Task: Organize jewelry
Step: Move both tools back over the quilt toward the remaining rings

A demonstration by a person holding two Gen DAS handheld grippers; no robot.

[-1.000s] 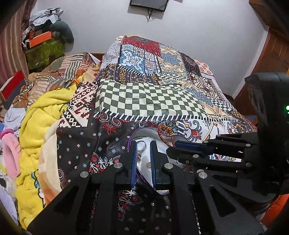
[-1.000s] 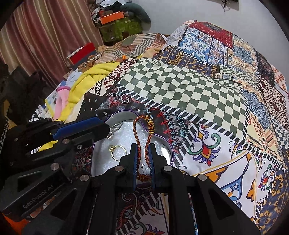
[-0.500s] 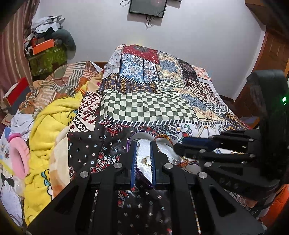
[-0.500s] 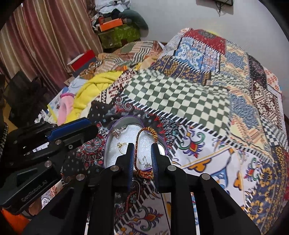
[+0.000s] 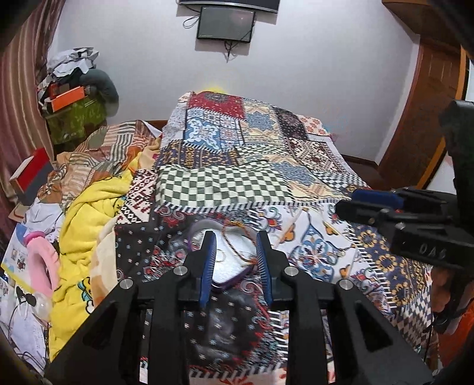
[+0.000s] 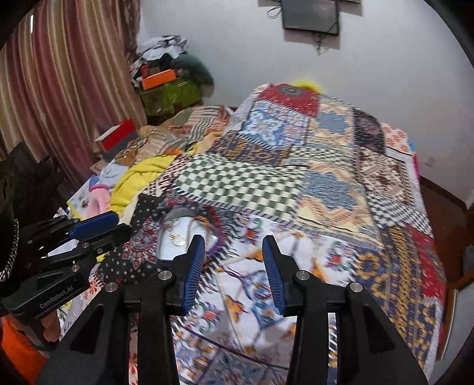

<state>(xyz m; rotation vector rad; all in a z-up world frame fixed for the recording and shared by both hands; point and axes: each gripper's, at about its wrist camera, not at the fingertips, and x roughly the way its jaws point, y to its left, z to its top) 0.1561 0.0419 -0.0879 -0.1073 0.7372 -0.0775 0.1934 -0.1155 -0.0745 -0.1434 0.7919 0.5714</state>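
A heart-shaped tray (image 5: 234, 280) with a purple rim and a pale lining lies on the patchwork bedspread (image 5: 225, 189). Inside it are a red-and-gold cord bracelet (image 5: 232, 244) and a small gold ring (image 5: 220, 255). My left gripper (image 5: 235, 260) hovers open above the tray's near end, holding nothing. In the right wrist view the tray (image 6: 166, 248) and the ring (image 6: 177, 240) sit just left of my right gripper (image 6: 234, 245). It is open and empty over the white floral patch. Each gripper shows in the other's view: the right gripper (image 5: 370, 204), the left gripper (image 6: 94, 225).
A yellow blanket (image 5: 86, 222) and a pink item (image 5: 41, 266) are piled left of the bedspread. Boxes and clothes (image 5: 74, 112) stack in the far left corner by the striped curtain (image 6: 59, 88). A screen (image 5: 226, 26) hangs on the wall; a wooden door (image 5: 429, 118) is at right.
Both grippers opened and drew back upward. The left let go of the tray's rim, and the right let go of the cord bracelet, which now lies in the tray.
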